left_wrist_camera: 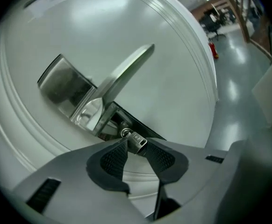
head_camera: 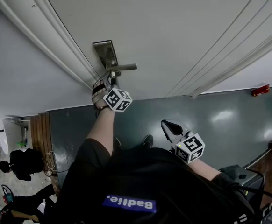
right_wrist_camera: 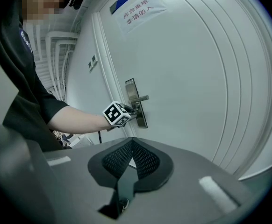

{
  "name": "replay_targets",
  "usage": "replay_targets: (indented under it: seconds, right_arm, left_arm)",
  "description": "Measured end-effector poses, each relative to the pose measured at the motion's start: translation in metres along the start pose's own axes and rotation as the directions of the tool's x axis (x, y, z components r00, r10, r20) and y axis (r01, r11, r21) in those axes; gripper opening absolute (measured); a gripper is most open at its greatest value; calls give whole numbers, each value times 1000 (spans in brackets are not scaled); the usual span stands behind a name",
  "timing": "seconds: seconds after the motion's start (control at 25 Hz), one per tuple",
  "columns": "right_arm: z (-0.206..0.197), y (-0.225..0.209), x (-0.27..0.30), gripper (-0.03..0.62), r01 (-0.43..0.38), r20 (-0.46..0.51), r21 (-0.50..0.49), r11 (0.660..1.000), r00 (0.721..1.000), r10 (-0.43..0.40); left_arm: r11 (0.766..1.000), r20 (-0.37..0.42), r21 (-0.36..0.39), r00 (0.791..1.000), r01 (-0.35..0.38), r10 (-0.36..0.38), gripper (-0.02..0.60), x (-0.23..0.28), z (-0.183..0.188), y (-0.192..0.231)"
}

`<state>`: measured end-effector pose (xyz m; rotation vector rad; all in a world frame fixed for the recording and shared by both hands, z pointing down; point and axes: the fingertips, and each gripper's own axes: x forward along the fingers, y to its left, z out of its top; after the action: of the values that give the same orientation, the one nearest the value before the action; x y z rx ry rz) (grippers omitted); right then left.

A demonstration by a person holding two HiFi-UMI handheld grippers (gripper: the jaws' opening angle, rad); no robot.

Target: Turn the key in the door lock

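Key (left_wrist_camera: 138, 140) juts from the lock under the handle (left_wrist_camera: 126, 71) by the door's (left_wrist_camera: 178, 55) edge. Its head lies straight ahead between the pads of our left gripper (left_wrist_camera: 136, 146), which pinch its flat sides. Our right gripper (right_wrist_camera: 132, 143) hangs well back, closed and empty.

Brushed-metal lock plate (left_wrist_camera: 63, 85) and handle (left_wrist_camera: 126, 69), shiny metal key (left_wrist_camera: 137, 142), smooth white door (left_wrist_camera: 173, 101), textured matt black fingers (left_wrist_camera: 111, 160).

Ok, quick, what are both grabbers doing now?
Left gripper: closed on the key.
Right gripper: closed, holding nothing.
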<state>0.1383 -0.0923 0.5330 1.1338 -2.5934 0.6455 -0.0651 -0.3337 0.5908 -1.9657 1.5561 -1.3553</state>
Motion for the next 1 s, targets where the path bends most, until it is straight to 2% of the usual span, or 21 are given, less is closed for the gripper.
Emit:
replay_targets:
  seconds: [0.08, 0.12, 0.2, 0.32, 0.4, 0.52, 0.6, 0.72, 0.84, 0.92, 1.0]
  right_arm:
    - [-1, -1, 1, 2, -3, -5, -6, 1000, 1000, 3]
    - [-1, 0, 1, 2, -8, -2, -6, 1000, 1000, 8]
    - [-1, -1, 0, 2, -14, 1, -5, 1000, 1000, 14]
    - [-2, -7, -4, 2, -7, 5, 0, 1000, 1000, 7]
    - [-1, -11, -7, 2, 0, 8, 10, 1000, 1000, 0]
    - [0, -16, -10, 2, 3, 12, 19, 1000, 1000, -3]
    - [-1, -19, -13, 2, 0, 17, 24, 1000, 1000, -1]
    - [-1, -23, -16, 2, -7, 22, 23, 1000, 1000, 6]
    - [-2, -28, -17, 2, -12, 26, 39, 999, 1000, 11]
    - [-3, -29, -17, 2, -21, 28, 49, 999, 999, 20]
    - [-3, -30, -17, 2, -29, 32, 54, 998, 999, 27]
  left_arm:
    - [996, -13, 89, 1000, -1, 2, 121, 2, 0, 0]
    - [994, -16, 111, 1000, 4, -2, 121, 2, -1, -1]
    - [996, -16, 92, 1000, 18, -16, 120, 1, -1, 0]
    - [996, -1, -77, 999, 45, -46, 121, -1, -1, 2]
    - [977, 6, -205, 998, 59, -59, 119, -1, -1, 3]
    - [940, 15, -334, 998, 65, -64, 112, -2, -1, 5]
    - [901, 30, -427, 997, 76, -70, 110, -3, -1, 6]
    - [822, 60, -561, 995, 97, -76, 107, -4, -2, 8]
    - [745, 74, -657, 993, 116, -90, 104, -3, -3, 9]
    - [685, 81, -716, 991, 134, -108, 104, -3, -5, 7]
    - [607, 101, -779, 987, 158, -127, 104, -3, -5, 6]
